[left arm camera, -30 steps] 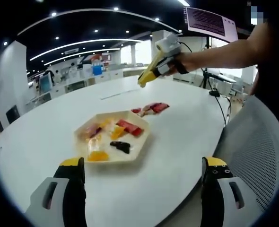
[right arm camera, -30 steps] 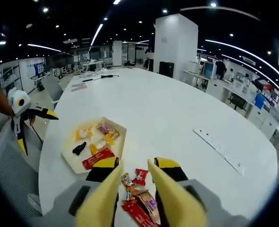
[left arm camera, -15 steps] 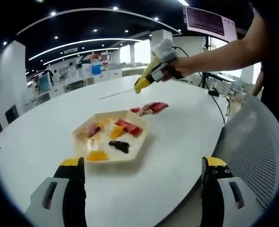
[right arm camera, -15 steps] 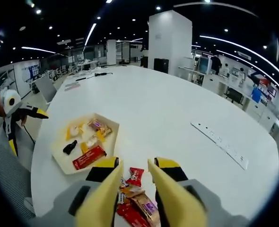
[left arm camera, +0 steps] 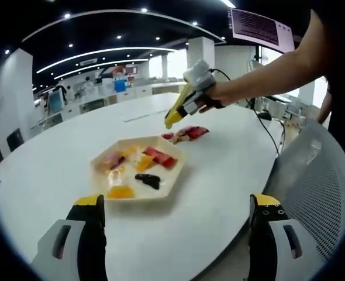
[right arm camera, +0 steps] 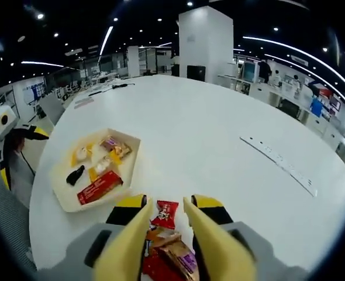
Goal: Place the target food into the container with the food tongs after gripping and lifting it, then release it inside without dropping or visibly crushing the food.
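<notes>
Lying loose on the white table (right arm camera: 219,140), just beside the tray (right arm camera: 64,199): snack packets (right arm camera: 166,246), not yet gripped. Hovering over that pile with narrowly parted, empty jaws: right gripper (right arm camera: 165,225), angling down from an outstretched arm. Waiting wide and empty at the table's near edge: left gripper (left arm camera: 178,213).

Bare white table (right arm camera: 219,134) surrounds the tray (right arm camera: 61,196); loose snack packets (right arm camera: 166,246) crowd the gap between the right gripper's (right arm camera: 165,216) jaws.

An open-plan office: desk rows (left arm camera: 111,93), ceiling strip lights (left arm camera: 96,55), wall screen (left arm camera: 260,27).
</notes>
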Available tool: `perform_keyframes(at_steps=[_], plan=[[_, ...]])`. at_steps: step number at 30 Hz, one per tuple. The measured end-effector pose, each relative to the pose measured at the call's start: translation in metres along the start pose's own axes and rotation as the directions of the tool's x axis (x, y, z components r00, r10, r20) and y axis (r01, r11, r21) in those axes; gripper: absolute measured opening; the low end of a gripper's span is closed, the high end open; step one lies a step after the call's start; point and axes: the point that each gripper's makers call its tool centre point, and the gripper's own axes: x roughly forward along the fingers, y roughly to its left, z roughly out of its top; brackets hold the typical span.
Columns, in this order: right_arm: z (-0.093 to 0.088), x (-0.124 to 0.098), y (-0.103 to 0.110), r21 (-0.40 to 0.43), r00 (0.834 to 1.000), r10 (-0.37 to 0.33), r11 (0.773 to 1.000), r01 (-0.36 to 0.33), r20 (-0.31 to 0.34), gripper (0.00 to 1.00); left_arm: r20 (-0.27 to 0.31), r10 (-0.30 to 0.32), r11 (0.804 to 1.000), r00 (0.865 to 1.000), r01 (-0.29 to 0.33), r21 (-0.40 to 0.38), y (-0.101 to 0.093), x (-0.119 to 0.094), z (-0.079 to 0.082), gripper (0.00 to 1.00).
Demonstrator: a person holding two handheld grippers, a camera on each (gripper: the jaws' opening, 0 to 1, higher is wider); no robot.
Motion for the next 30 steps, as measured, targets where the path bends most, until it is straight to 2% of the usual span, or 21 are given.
perform_keyframes(at_steps=[6,12,17,19,23,30], plan=[[-0.004,0.009,0.0,0.01,1.0,0.0,1.0,0.0,-0.014,0.29,0.0,0.001,1.0,1.0,-0.001,-0.003,0.0,0.0,0.0,0.99],[-0.016,0.016,0.0,0.005,0.999,-0.004,1.0,0.005,-0.038,0.29,-0.008,-0.003,1.0,1.0,0.003,0.005,-0.001,0.0,-0.001,0.99],[-0.024,0.02,0.002,0.054,0.998,0.011,0.999,-0.008,-0.068,0.27,-0.013,-0.006,1.0,1.0,0.006,0.004,-0.001,0.0,-0.003,0.99],[-0.024,0.02,-0.004,0.054,0.998,-0.005,0.998,0.009,-0.066,0.25,-0.011,-0.004,1.0,1.0,0.004,0.004,-0.001,0.0,-0.002,0.99],[-0.024,0.02,-0.001,0.047,0.996,-0.014,0.999,0.018,-0.088,0.21,-0.011,-0.004,1.0,1.0,0.004,0.004,0.0,0.001,-0.003,0.99],[-0.024,0.016,0.001,0.043,0.992,-0.015,0.999,0.02,-0.125,0.2,-0.011,-0.002,1.0,1.0,0.002,0.004,-0.001,0.001,-0.002,0.99]])
